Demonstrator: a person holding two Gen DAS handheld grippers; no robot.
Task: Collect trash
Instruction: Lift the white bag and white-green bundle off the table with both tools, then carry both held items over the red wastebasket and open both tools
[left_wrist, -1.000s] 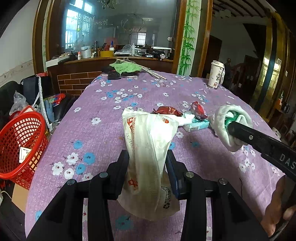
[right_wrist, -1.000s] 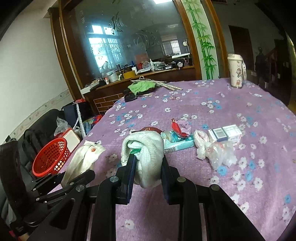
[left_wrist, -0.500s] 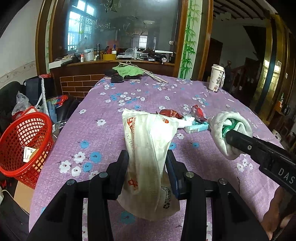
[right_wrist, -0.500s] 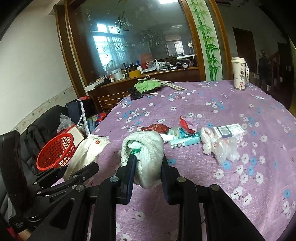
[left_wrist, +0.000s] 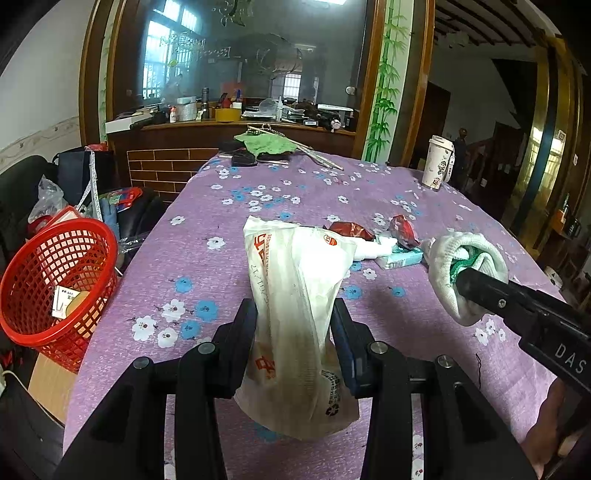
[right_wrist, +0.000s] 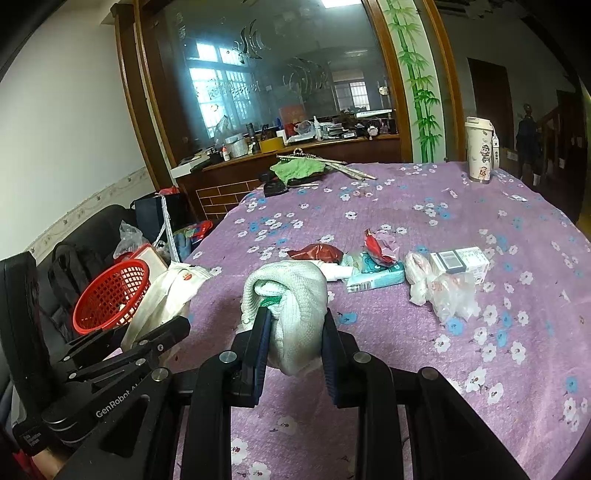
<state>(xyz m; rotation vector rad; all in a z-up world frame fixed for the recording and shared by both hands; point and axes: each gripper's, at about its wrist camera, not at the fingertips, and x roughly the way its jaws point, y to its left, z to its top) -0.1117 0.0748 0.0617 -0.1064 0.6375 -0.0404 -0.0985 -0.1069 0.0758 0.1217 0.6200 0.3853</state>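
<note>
Above a purple flowered tablecloth (left_wrist: 207, 229), the left gripper (left_wrist: 293, 314) clamps a white plastic bag (left_wrist: 295, 295) while the right gripper (right_wrist: 293, 321) pinches a balled white cloth (right_wrist: 291, 295). Beyond them, wrappers (right_wrist: 316, 253), a tissue pack (right_wrist: 373, 277) and a small box (right_wrist: 461, 258) lie mid-table; a red basket (left_wrist: 55, 280) sits off its left edge.

White plastic bag (left_wrist: 295, 295) upright (pinched mid-height); rolled white cloth (right_wrist: 291, 306) held above table.
</note>
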